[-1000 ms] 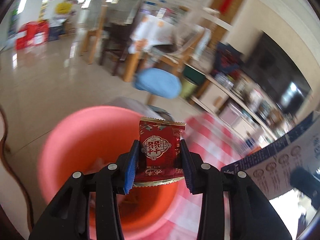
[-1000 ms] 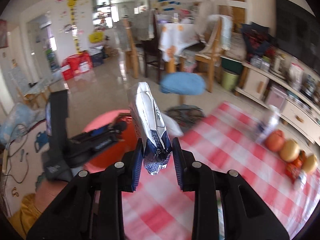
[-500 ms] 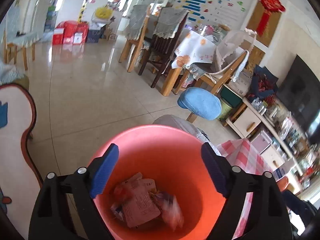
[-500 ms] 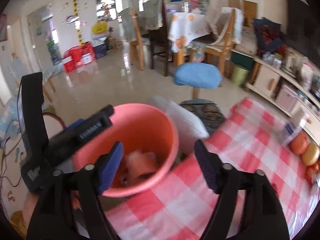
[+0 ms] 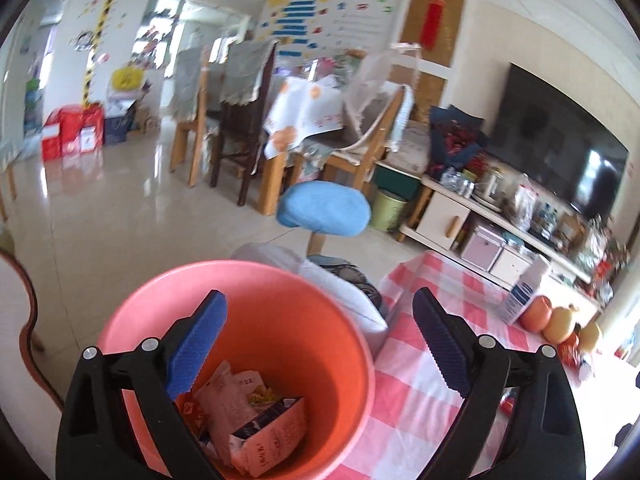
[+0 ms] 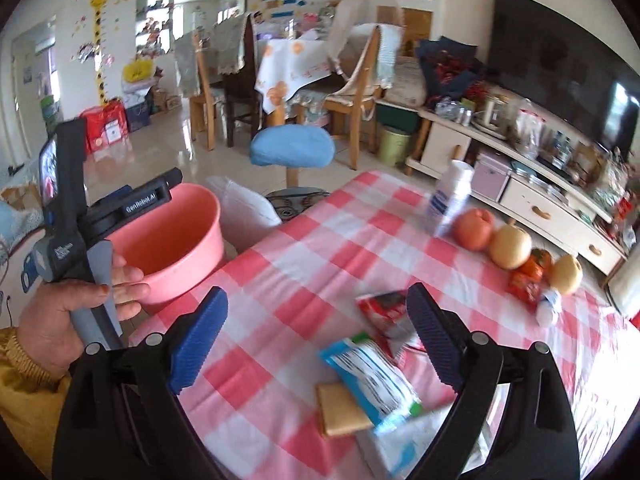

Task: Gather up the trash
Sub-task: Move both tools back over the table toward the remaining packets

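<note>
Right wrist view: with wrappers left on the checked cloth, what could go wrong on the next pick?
1. The blue-and-white wrapper overlaps the tan packet and lies close to the red wrapper; the open right gripper may pinch two or bunch the tablecloth.
2. The white bottle and fruit stand just beyond; a long reach could topple them.
3. The pink bucket sits off the table's edge, so a carried wrapper could miss it.

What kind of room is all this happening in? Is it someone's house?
Most likely a family living and dining room: a large television over a low cabinet, wooden dining chairs round a covered table, and a giraffe height chart on the wall.
</note>
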